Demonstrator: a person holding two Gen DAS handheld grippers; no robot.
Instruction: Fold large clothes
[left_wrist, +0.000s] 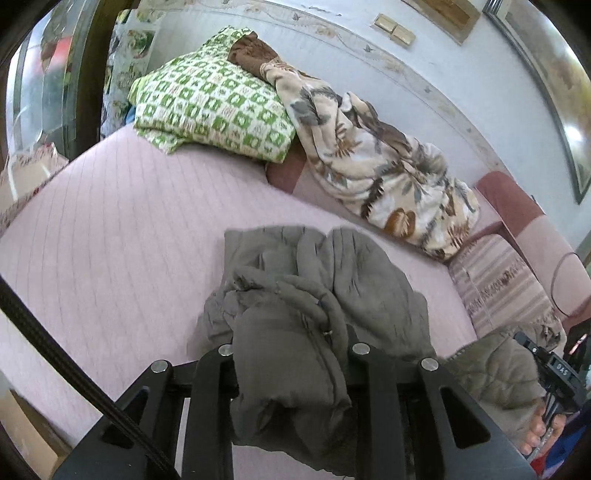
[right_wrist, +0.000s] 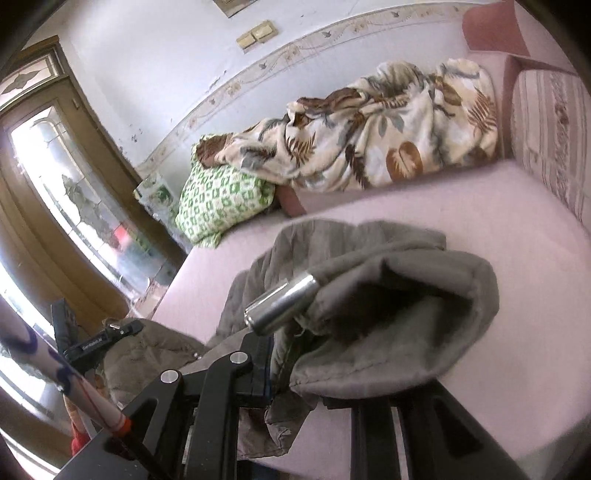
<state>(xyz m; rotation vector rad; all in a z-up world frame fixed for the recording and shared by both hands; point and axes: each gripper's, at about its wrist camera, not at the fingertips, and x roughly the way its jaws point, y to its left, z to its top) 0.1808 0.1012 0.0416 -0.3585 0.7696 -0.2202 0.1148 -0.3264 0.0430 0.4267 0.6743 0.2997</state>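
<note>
A grey quilted jacket (left_wrist: 332, 280) lies crumpled on the pink bed (left_wrist: 110, 229). My left gripper (left_wrist: 291, 350) is shut on a thick fold of the jacket near the bed's front edge; the cloth hangs down between its fingers. In the right wrist view my right gripper (right_wrist: 306, 354) is shut on another part of the jacket (right_wrist: 388, 317), lifted so an open fold or hood faces the camera. A metal cord end (right_wrist: 282, 301) dangles by its fingers. The right gripper also shows at the left wrist view's right edge (left_wrist: 554, 373).
A green checked pillow (left_wrist: 214, 107) and a leaf-print blanket (left_wrist: 373, 162) lie along the wall at the back of the bed. A striped cushion (left_wrist: 498, 280) and pink armrest stand at the right end. A glazed wooden door (right_wrist: 55, 192) is left of the bed.
</note>
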